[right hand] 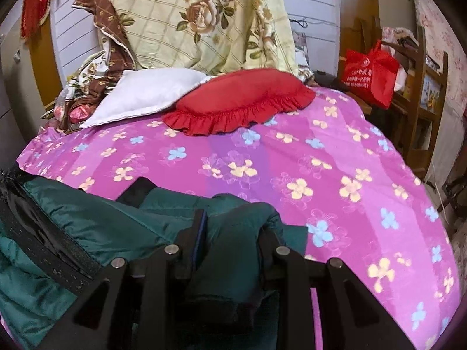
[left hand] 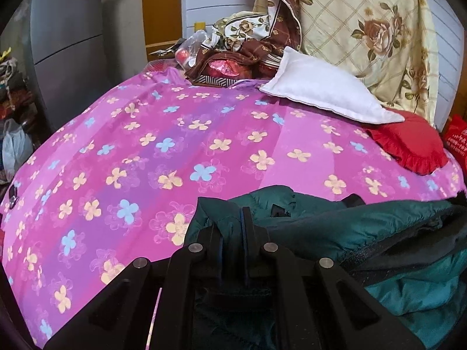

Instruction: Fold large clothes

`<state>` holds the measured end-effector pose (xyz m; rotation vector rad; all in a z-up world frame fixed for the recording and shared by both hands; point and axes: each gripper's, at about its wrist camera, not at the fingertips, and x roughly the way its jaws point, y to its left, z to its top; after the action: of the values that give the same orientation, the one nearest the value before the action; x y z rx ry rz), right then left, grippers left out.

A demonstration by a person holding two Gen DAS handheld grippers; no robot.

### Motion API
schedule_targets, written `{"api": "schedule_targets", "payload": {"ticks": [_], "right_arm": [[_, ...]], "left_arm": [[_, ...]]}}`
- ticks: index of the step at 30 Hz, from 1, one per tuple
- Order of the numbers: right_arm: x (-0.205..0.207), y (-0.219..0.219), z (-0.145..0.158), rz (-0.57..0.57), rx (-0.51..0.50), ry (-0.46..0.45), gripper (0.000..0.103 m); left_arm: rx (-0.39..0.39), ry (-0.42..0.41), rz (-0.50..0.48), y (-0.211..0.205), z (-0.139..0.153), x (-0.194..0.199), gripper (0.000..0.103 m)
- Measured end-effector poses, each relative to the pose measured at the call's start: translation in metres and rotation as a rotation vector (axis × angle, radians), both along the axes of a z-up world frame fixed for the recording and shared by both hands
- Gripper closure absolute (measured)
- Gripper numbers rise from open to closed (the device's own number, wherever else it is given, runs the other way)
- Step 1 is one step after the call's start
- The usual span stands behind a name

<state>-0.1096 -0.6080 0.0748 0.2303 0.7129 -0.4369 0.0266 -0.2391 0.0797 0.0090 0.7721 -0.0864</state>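
A dark green padded jacket (left hand: 364, 227) with a black lining lies bunched at the near edge of a bed covered by a pink flowered sheet (left hand: 146, 151). My left gripper (left hand: 232, 233) is shut on a fold of the jacket at its left end. In the right wrist view the jacket (right hand: 96, 218) spreads to the left, over the same sheet (right hand: 335, 175). My right gripper (right hand: 233, 233) is shut on a thick bunch of the jacket's right end, its jaws held fairly wide apart by the fabric.
A white pillow (left hand: 324, 90) and a red frilled cushion (left hand: 408, 143) lie at the head of the bed, before a rose-patterned quilt (left hand: 364, 29) and a heap of items (left hand: 233, 55). A red bag (right hand: 367, 73) hangs by wooden shelves (right hand: 423, 93) on the right. A grey cabinet (left hand: 67, 43) stands left.
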Motion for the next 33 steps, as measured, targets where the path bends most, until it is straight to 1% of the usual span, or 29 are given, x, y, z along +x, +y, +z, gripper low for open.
{"api": "schedule_targets", "payload": {"ticks": [3, 4, 5, 6, 8, 9, 10, 11, 12, 13, 14, 15, 17, 18, 20, 21, 23, 24, 26, 27, 28, 29, 33], "right_arm": [[-0.002, -0.003, -0.002, 0.003, 0.033, -0.005, 0.069], [-0.004, -0.004, 0.0, 0.011, 0.043, -0.006, 0.065], [-0.008, -0.004, 0.004, 0.027, 0.055, -0.009, 0.061], [-0.012, -0.004, 0.01, 0.04, 0.063, -0.016, 0.059], [-0.023, -0.001, 0.023, 0.06, 0.069, -0.04, 0.05], [-0.029, 0.001, 0.029, 0.066, 0.066, -0.055, 0.048], [-0.035, 0.004, 0.036, 0.07, 0.063, -0.069, 0.044], [-0.043, 0.008, 0.043, 0.067, 0.054, -0.089, 0.036], [-0.05, 0.012, 0.049, 0.059, 0.037, -0.109, 0.032], [-0.061, 0.02, 0.057, 0.056, 0.011, -0.153, 0.026], [-0.067, 0.025, 0.062, 0.061, -0.001, -0.18, 0.024], [-0.073, 0.033, 0.065, 0.074, -0.004, -0.208, 0.024], [-0.074, 0.05, 0.065, 0.138, 0.022, -0.218, 0.024], [-0.068, 0.062, 0.062, 0.201, 0.034, -0.199, 0.024], [-0.054, 0.084, 0.054, 0.286, 0.02, -0.149, 0.024], [-0.042, 0.097, 0.049, 0.325, -0.003, -0.118, 0.024], [-0.024, 0.111, 0.042, 0.354, -0.032, -0.086, 0.024], [-0.011, 0.116, 0.038, 0.362, -0.039, -0.071, 0.024], [0.012, 0.119, 0.03, 0.361, -0.042, -0.037, 0.024], [0.026, 0.118, 0.025, 0.348, -0.04, -0.01, 0.024], [0.036, 0.116, 0.02, 0.33, -0.034, 0.007, 0.024], [0.044, 0.114, 0.015, 0.317, -0.023, 0.019, 0.024], [0.073, 0.102, -0.014, 0.264, 0.034, 0.104, 0.024]], "left_arm": [[-0.005, -0.008, 0.006, 0.0, -0.003, 0.0, 0.101], [-0.012, -0.007, 0.006, 0.001, -0.003, 0.0, 0.101], [-0.021, -0.005, 0.006, 0.001, -0.004, 0.001, 0.101], [-0.03, -0.002, 0.005, 0.002, -0.004, 0.001, 0.101], [-0.044, 0.001, 0.005, 0.003, -0.005, 0.001, 0.1], [-0.043, 0.001, 0.004, 0.002, -0.005, 0.001, 0.1], [-0.036, -0.002, 0.004, 0.002, -0.005, 0.001, 0.1], [-0.028, -0.006, 0.001, 0.001, -0.005, 0.001, 0.099], [-0.02, -0.01, -0.002, -0.001, -0.005, 0.0, 0.099], [-0.015, -0.013, -0.004, -0.001, -0.005, -0.001, 0.098], [-0.015, -0.015, -0.004, -0.001, -0.005, -0.001, 0.098], [-0.017, -0.016, -0.005, -0.002, -0.006, -0.001, 0.097], [-0.022, -0.014, -0.01, -0.001, -0.005, -0.001, 0.096], [-0.023, -0.013, -0.014, -0.001, -0.005, -0.001, 0.096], [-0.034, 0.0, -0.03, 0.001, -0.001, -0.002, 0.092], [-0.056, 0.01, -0.045, 0.004, 0.004, -0.003, 0.09], [-0.118, 0.019, -0.07, 0.015, 0.016, -0.005, 0.081], [-0.146, 0.019, -0.074, 0.02, 0.02, -0.006, 0.077], [-0.197, -0.006, -0.056, 0.033, 0.033, -0.011, 0.056], [-0.214, -0.024, -0.05, 0.037, 0.038, -0.014, 0.052], [-0.231, -0.046, -0.048, 0.042, 0.043, -0.017, 0.049], [-0.234, -0.056, -0.05, 0.044, 0.047, -0.019, 0.049], [-0.212, -0.034, -0.077, 0.037, 0.046, -0.019, 0.049]]}}
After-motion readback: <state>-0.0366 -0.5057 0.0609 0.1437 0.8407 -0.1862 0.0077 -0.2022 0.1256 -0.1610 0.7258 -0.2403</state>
